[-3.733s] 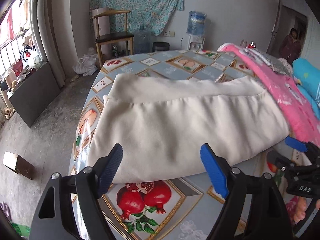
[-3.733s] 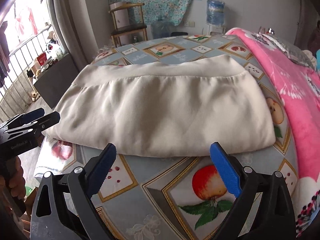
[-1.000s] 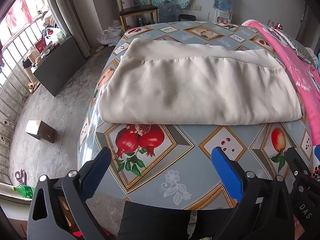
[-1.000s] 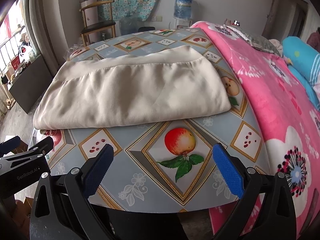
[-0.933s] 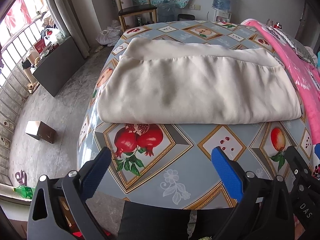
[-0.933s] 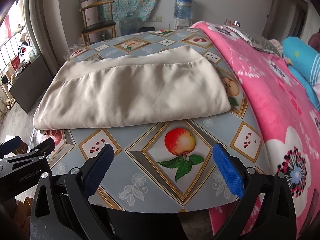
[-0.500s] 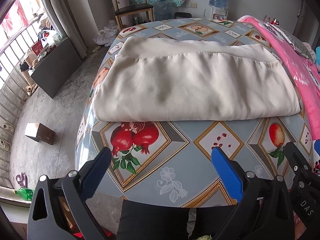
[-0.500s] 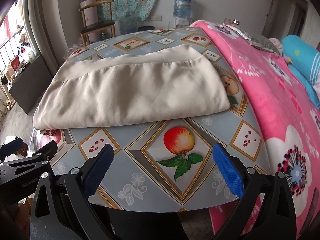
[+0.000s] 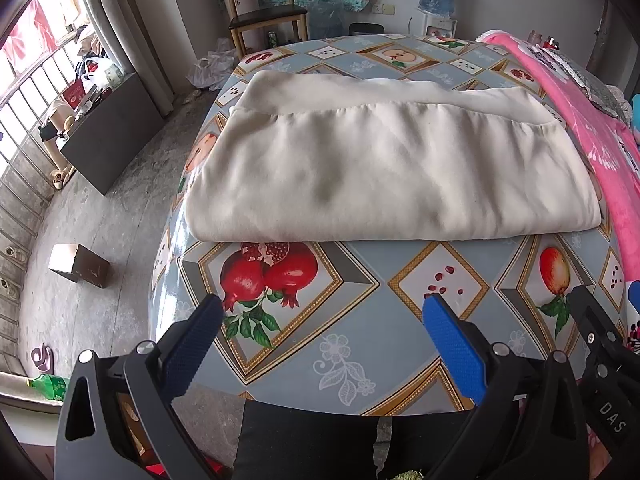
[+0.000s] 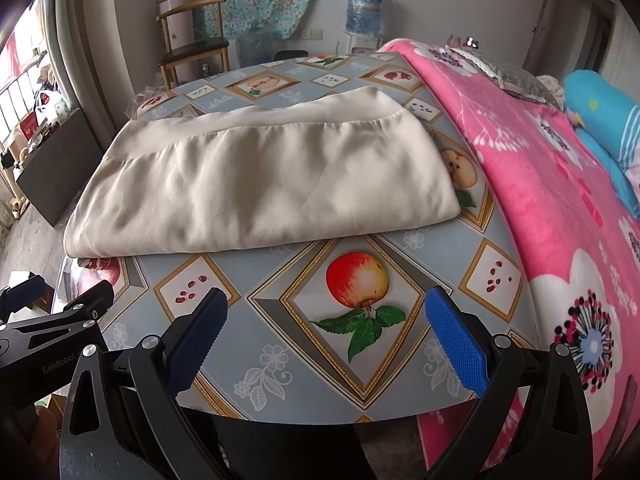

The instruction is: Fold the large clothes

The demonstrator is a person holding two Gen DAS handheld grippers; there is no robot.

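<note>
While both tools hang over the near edge of the table, the left gripper (image 9: 320, 316) has its blue-padded fingers (image 9: 454, 346) spread wide with nothing between them, and the right gripper (image 10: 326, 312) is parted just as widely and equally empty. Each tool shows at the side of the other's view, well short of the cloth.

Beyond the fingers lies a strip of bare fruit-print tablecloth (image 9: 360, 304) (a pomegranate on the left side, an apple on the right), and past that the cream garment (image 9: 384, 168) lies folded flat on the table. Its long axis runs left to right across the table; the rounded fold faces the grippers, while the far side shows a seamed band running the same way. In the right wrist view the garment (image 10: 264, 176) has its right end near a pink floral blanket (image 10: 560, 208), which covers the right side of the table, with a narrow strip of tablecloth between them.

Farther back stand a wooden chair (image 10: 192, 46) and a water dispenser carrying a blue bottle (image 10: 363, 10). On the floor to the left sits a small brown box (image 9: 78, 266); what it holds cannot be seen.
</note>
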